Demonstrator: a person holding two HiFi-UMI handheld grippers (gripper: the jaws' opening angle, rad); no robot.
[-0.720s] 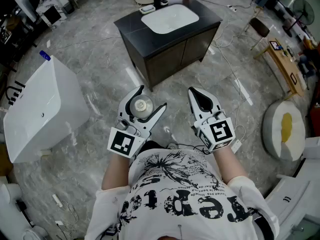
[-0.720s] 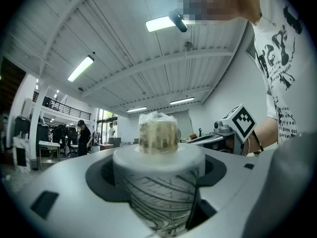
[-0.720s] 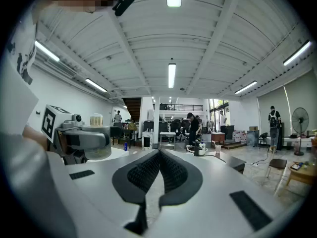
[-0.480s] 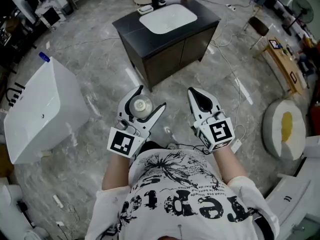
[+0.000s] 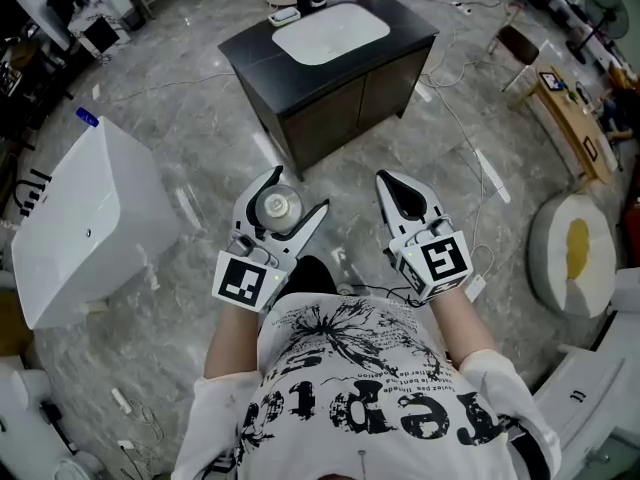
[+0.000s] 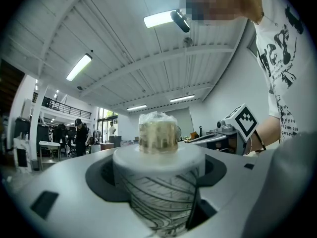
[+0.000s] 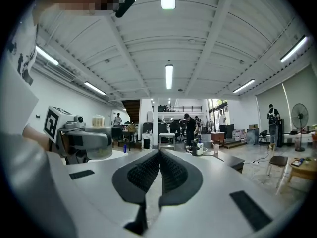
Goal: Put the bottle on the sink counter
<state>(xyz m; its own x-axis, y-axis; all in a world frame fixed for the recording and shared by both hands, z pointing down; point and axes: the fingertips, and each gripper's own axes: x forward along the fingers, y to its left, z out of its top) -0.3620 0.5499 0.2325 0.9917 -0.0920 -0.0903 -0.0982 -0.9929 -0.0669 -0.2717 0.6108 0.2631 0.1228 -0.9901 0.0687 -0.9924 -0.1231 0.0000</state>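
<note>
Bottle (image 5: 277, 206) pinched in left gripper (image 5: 298, 192), well apart from sink counter (image 5: 250, 50); possible slip from smooth sides during carry. Right gripper (image 5: 388, 180) pressed together, empty.

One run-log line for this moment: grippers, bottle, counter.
left gripper: shut on bottle, upright | right gripper: shut, empty | sink counter: ahead, apart from both grippers | bottle: not yet placed

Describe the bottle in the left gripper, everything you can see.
The bottle has a round white body printed with dark curved lines and a flat white shoulder. Its cap looks pale gold and is wrapped in clear film. It stands upright, clamped between the left gripper's fingers, which press on its sides. It is held in the air above the grey floor, and nothing else touches it.
</note>
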